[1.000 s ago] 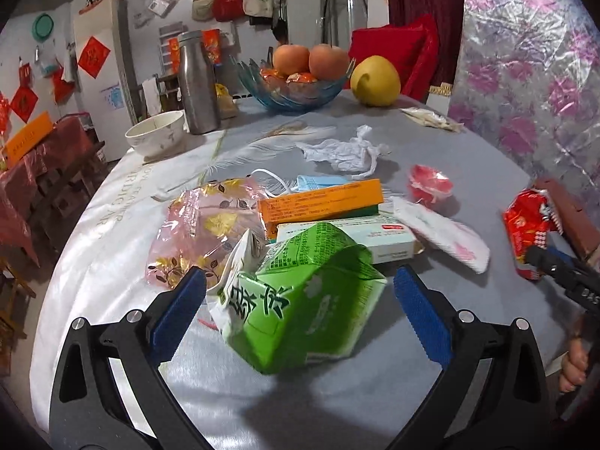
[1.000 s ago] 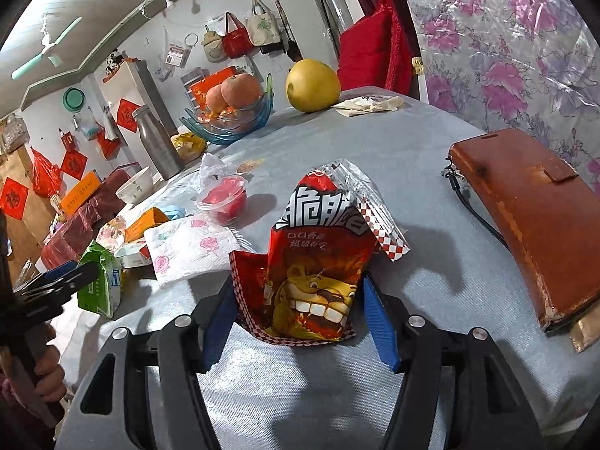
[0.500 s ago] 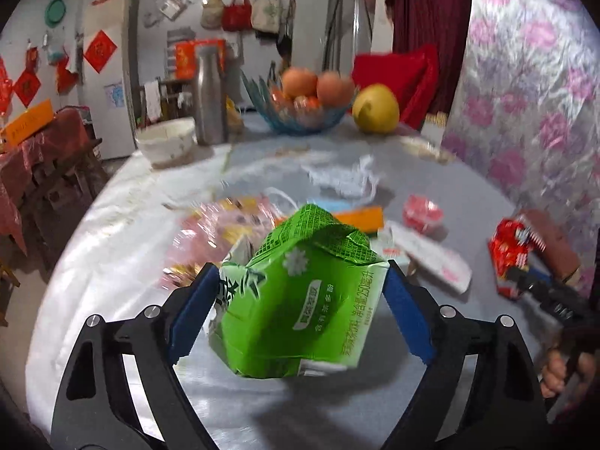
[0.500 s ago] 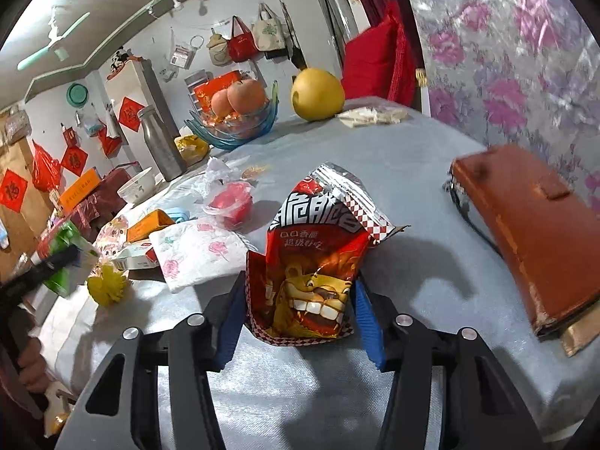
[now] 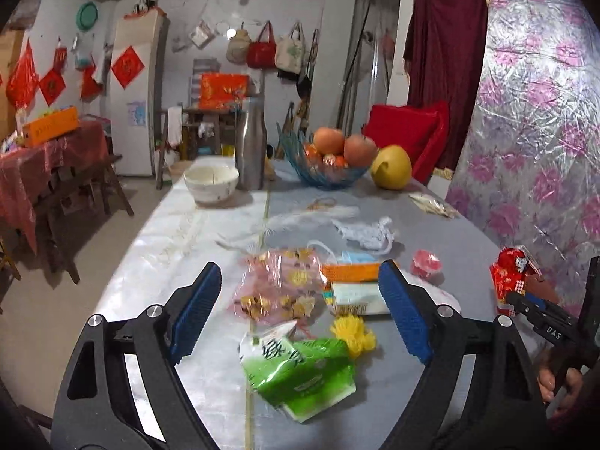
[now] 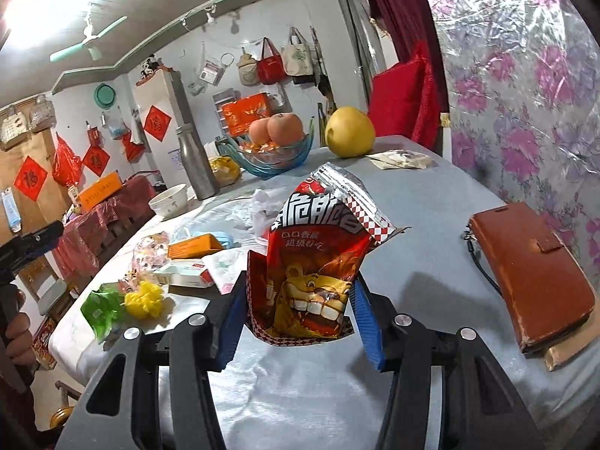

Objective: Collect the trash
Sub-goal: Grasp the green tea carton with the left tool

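My left gripper (image 5: pixel 300 311) is open and empty, raised above the table. A crushed green carton (image 5: pixel 300 371) lies flat on the table below it, near the front edge, with a yellow crumpled ball (image 5: pixel 354 332) beside it. Both also show in the right wrist view, the carton (image 6: pixel 101 309) and the ball (image 6: pixel 144 300). My right gripper (image 6: pixel 296 326) is shut on a red snack bag (image 6: pixel 315 270) and holds it upright above the table. The bag also shows in the left wrist view (image 5: pixel 510 270).
More litter lies mid-table: a pink wrapper (image 5: pixel 281 285), an orange box (image 5: pixel 348 272), a white box (image 5: pixel 356 296), a crumpled tissue (image 5: pixel 367 234), a red jelly cup (image 5: pixel 425 262). A brown wallet (image 6: pixel 532 273) lies right. A bowl (image 5: pixel 212 183), a steel flask (image 5: pixel 251 146), a fruit bowl (image 5: pixel 330 165) and a pomelo (image 5: pixel 392 167) stand at the back.
My left gripper opened and let the green carton drop flat on the table, then rose. My right gripper closed on the red snack bag and lifted it.
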Motion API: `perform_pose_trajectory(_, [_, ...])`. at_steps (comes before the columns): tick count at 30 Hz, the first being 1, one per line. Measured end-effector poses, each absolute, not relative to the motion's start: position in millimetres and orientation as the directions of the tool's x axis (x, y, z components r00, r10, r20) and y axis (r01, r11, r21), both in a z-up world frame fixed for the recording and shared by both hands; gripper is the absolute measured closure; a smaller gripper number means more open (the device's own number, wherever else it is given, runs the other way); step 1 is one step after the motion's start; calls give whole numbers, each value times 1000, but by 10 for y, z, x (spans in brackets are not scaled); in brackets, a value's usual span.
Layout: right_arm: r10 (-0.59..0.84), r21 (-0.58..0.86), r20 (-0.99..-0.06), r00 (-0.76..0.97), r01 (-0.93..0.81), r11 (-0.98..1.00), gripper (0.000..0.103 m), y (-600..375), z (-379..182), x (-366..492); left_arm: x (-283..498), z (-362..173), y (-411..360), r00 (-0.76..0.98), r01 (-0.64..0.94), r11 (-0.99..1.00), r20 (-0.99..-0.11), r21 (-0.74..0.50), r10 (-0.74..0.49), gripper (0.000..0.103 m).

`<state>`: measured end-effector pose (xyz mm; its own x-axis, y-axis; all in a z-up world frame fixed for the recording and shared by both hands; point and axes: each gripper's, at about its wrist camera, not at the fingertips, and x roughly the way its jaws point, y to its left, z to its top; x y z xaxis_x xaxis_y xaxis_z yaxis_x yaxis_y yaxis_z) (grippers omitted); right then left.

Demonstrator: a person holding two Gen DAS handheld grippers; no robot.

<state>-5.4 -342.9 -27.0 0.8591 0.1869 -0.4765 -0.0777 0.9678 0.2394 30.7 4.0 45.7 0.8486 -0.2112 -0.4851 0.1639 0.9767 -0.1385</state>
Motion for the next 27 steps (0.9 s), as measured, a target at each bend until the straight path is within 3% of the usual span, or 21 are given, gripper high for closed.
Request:
perform_pose_trajectory(2, [188,232,-481,856,-82,969,50,-3392,-274,-51,292,353,0,830,188,973,-508,-137,-232,18])
perform_pose_trajectory(4, [193,231,-486,853,-88,969,50,-3372,-276,-41,272,226,-93,814,194,976,-539,-98,-216,6])
perform_pose_trajectory(11, [206,236,-495,844,-97,967,50,-3350,-303,-31,463,-281,-271,727,132,990,-676,-39,-123,7])
perform_pose_trajectory(15, [212,240,-496,842,-102,965,50,-3349,-320,-33,513,-415,-288,740,101,995,-670,29,-55,6])
perform_pose_trajectory(18, [212,243,-493,844,-100,965,50,-3350,-318,-35,487,-386,-214,759,97,995,-648,13,-66,10])
perform_pose_trajectory(22, [210,251,-483,850,-96,963,50,-3374,-302,-52,410,-260,-83,782,109,994,-615,-27,-102,31])
perform_pose_trajectory(27, [207,252,-473,857,-94,963,50,-3402,-280,-84,393,-129,59,794,111,991,-593,-71,-131,36])
